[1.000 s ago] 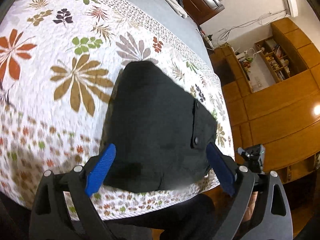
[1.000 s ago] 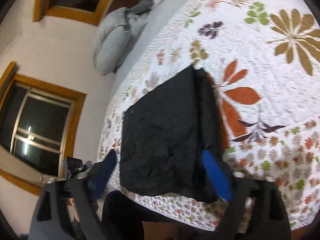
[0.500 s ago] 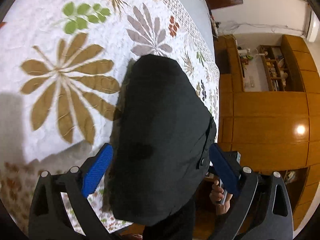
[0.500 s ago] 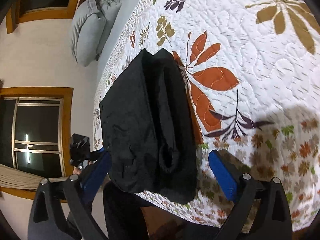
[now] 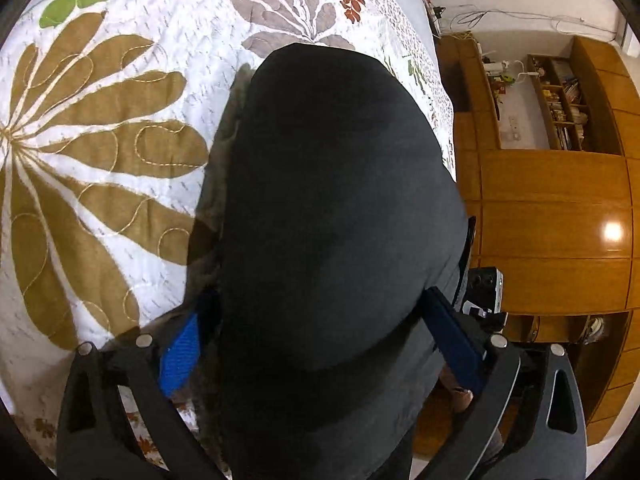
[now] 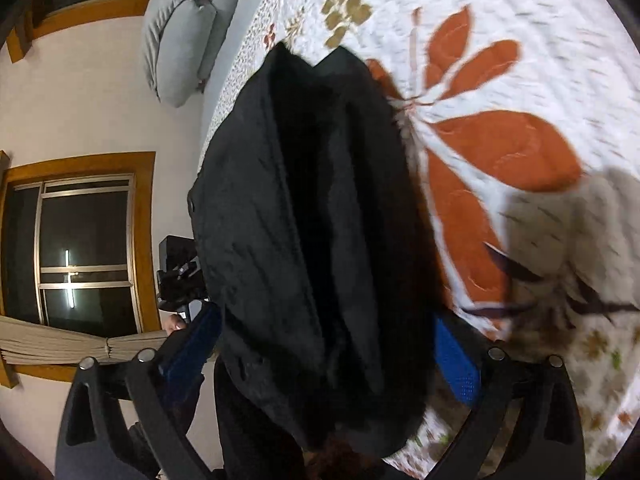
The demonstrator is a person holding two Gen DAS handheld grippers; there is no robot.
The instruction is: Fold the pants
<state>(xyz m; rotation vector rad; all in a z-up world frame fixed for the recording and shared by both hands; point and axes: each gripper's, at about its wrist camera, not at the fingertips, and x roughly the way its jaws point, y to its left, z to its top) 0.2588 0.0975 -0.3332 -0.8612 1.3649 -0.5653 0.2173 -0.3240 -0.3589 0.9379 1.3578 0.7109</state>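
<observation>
The left gripper (image 5: pixel 320 344) has its jaws spread wide and still opening, its blue pads (image 5: pixel 180 354) standing on either side of the folded black pants (image 5: pixel 328 200) without pressing on the cloth. The right gripper (image 6: pixel 324 356) is just as wide, its own blue pads (image 6: pixel 456 364) flanking the pants (image 6: pixel 312 220) from the other side, with the fabric between them but not gripped. The pants lie as a thick folded bundle on the bed (image 5: pixel 100 128), at its near edge, with the nearest part of the bundle reaching that edge. In the right wrist view the stacked layers of the fold show as dark creases running away from the camera. The bed's quilt is white with large leaf prints, tan beside the pants in the left wrist view and orange (image 6: pixel 500 152) in the right wrist view. Beyond the bed's side stand wooden cabinets (image 5: pixel 552 220) with a shelf of books (image 5: pixel 560 104). Grey pillows (image 6: pixel 184 32) lie at the bed's far end, near a wood-framed window (image 6: pixel 80 248).
</observation>
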